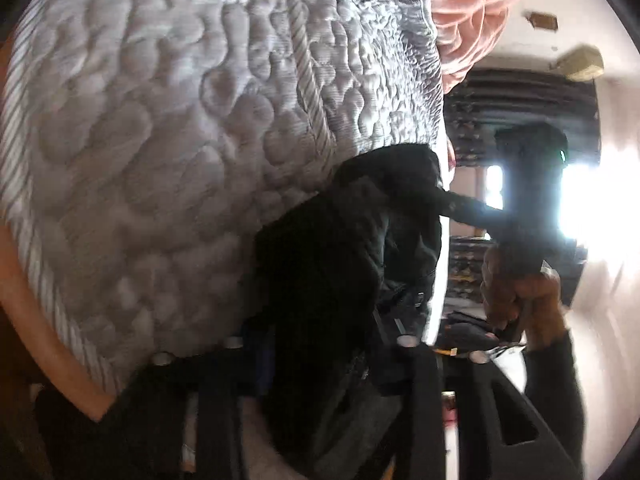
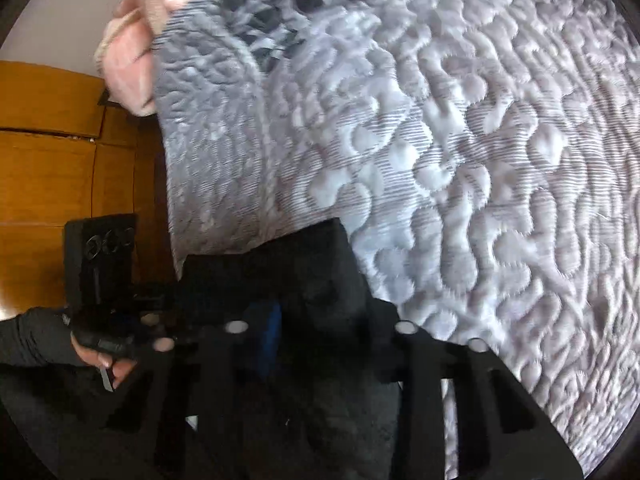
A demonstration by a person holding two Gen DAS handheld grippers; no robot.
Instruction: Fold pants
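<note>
— Where are the pants right now?

— The black pants (image 1: 352,248) hang bunched between my two grippers, lifted over the quilted grey bedspread (image 1: 160,140). From my left wrist, the dark cloth runs up from my left gripper (image 1: 320,360) toward the right side of the bed, and one stretched end reaches across to my right gripper (image 1: 520,184).

— Are the grippers closed on it?

— My left gripper has cloth packed between its fingers, so it is clamped on the pants. From my right wrist, the pants (image 2: 304,280) fill the gap of my right gripper (image 2: 320,340) too, so that one is clamped on the cloth as well.

— Can you see your hands?

— My right hand (image 1: 524,296) wraps the handle of the right gripper in the left view. My left hand (image 2: 108,360) shows at the near left of the right view, in a dark sleeve, holding the left gripper (image 2: 102,264).

— What else is around?

— A pink blanket (image 1: 468,12) lies at the far end of the bed, and a wooden wardrobe (image 2: 52,160) stands to the left.
</note>
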